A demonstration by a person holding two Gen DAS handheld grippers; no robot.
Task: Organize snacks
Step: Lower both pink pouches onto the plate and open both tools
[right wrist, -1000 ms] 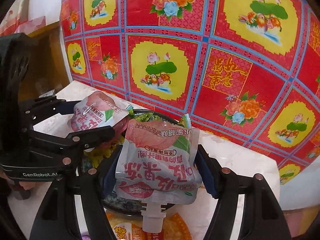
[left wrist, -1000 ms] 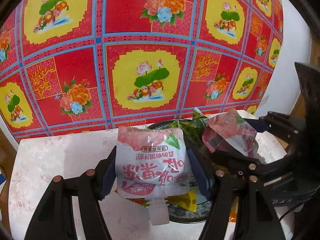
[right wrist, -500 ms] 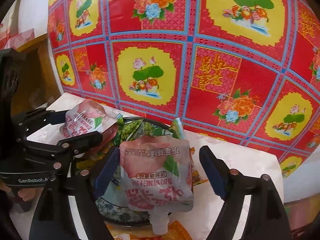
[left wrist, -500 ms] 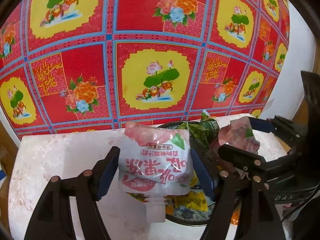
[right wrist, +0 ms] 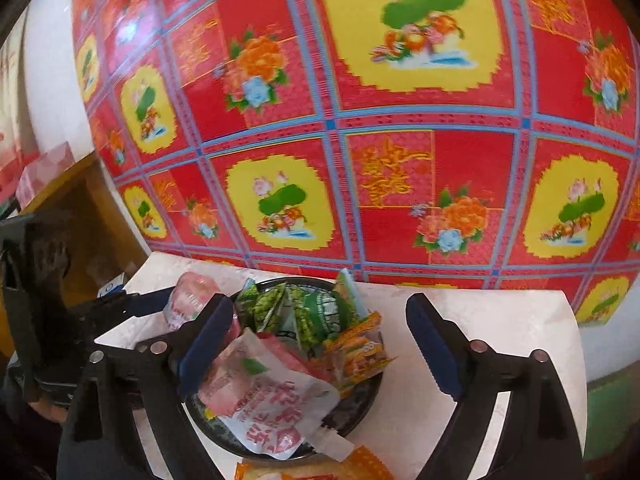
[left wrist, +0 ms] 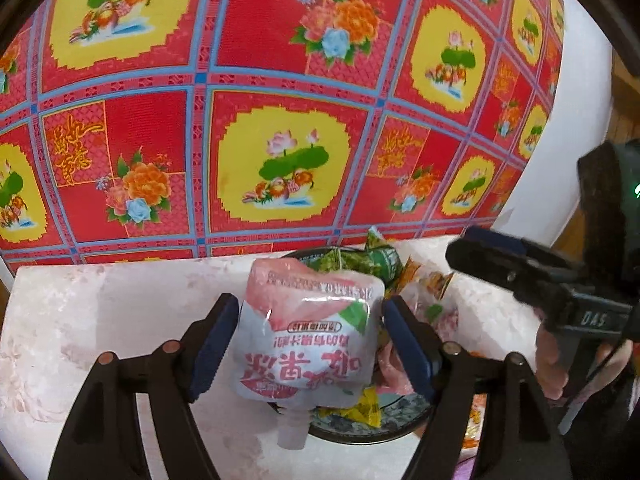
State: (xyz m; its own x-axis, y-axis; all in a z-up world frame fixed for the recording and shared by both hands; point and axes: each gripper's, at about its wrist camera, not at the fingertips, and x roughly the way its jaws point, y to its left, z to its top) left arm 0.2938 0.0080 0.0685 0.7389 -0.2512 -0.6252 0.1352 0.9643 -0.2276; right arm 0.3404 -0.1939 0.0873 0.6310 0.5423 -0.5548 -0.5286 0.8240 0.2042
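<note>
Red-and-yellow floral cloth hangs behind the white table (left wrist: 100, 320), where your left gripper (left wrist: 308, 340) has its pads against the sides of a pink pouch (left wrist: 308, 340), spout down, at lower centre just above the dish (right wrist: 360, 404). Your right gripper (right wrist: 320, 344) has just been opening and now stands wide and empty over that dish, its own pouch (right wrist: 268, 404) lying dropped on the green packets (right wrist: 292, 312). You seem mid-deposit, so next carry the left pouch over the dish and spread those jaws fully.
</note>
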